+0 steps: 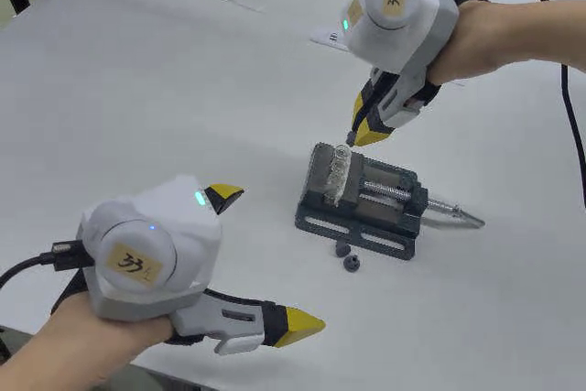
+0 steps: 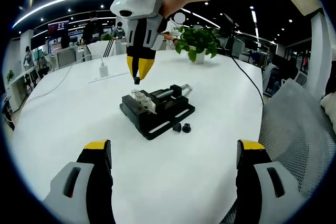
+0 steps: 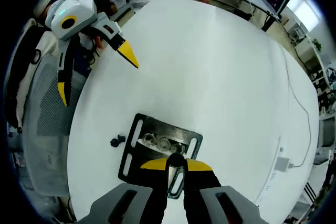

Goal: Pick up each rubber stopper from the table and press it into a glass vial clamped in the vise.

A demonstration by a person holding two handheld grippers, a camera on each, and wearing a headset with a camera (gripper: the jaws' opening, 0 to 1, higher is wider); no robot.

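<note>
Above the vise [image 3: 137,129] the right gripper [image 3: 176,163] pinches a dark stopper [image 3: 176,159] over the upright vials [image 3: 164,143], whose three mouths the right gripper view looks into, while the left gripper [image 2: 174,148] is spread wide.

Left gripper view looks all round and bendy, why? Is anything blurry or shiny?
Left gripper view: fisheye lens bends the white table edge; right gripper view: same bulge, dark metal vise sharp; head view: undistorted, soft shadow under the vise, clear glass vials glint slightly.
</note>
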